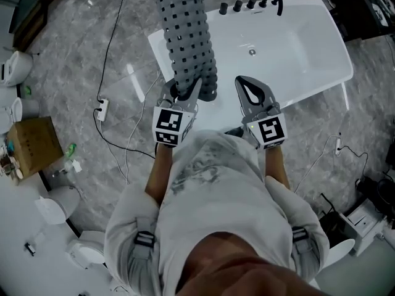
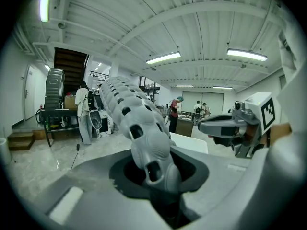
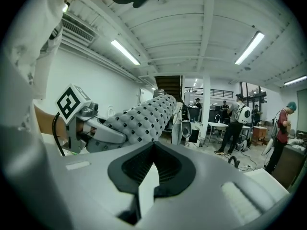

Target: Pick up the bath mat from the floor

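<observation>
The grey perforated bath mat (image 1: 187,36) is lifted off the floor and rises toward the head camera over the left end of the white bathtub (image 1: 308,48). My left gripper (image 1: 184,97) is shut on the mat's lower end. In the left gripper view the mat (image 2: 132,114) is pinched between the jaws of my left gripper (image 2: 156,171) and stretches away from them. My right gripper (image 1: 252,91) stands beside it on the right, shut with nothing in it. In the right gripper view the tips of my right gripper (image 3: 153,145) meet, and the mat (image 3: 144,119) shows to the left.
Black taps (image 1: 253,4) line the tub's far rim. A power strip (image 1: 102,108) with cables lies on the marbled floor to the left, near a cardboard box (image 1: 31,143). More cables and equipment lie at the lower right (image 1: 352,208). Several people stand far off (image 3: 237,123).
</observation>
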Demonstrator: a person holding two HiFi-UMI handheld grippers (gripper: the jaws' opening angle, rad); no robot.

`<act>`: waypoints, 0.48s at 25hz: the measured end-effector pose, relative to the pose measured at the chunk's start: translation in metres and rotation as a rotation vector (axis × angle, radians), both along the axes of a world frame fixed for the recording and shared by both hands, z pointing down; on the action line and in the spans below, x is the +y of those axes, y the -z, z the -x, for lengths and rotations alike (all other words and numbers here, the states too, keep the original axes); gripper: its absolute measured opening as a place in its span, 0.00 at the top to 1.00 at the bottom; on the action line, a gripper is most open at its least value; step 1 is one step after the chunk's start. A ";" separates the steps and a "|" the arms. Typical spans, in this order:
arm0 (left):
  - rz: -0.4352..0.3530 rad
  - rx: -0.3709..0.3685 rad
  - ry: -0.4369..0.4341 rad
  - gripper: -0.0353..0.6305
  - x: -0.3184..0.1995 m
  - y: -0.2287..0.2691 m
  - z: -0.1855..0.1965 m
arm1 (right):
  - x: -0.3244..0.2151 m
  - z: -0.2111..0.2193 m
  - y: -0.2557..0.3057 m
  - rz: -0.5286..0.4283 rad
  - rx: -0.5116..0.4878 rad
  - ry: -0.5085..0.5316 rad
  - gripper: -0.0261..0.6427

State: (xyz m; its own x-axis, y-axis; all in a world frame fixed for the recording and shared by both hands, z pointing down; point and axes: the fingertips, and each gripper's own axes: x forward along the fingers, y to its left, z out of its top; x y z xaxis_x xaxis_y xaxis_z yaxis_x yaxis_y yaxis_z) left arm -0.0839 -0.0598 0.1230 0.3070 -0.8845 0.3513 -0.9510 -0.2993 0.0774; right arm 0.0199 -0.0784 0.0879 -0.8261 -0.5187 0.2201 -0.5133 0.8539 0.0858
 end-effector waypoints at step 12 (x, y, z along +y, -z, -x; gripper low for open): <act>0.006 0.002 0.003 0.79 0.001 -0.002 -0.003 | -0.001 0.004 0.000 0.012 0.011 0.020 0.96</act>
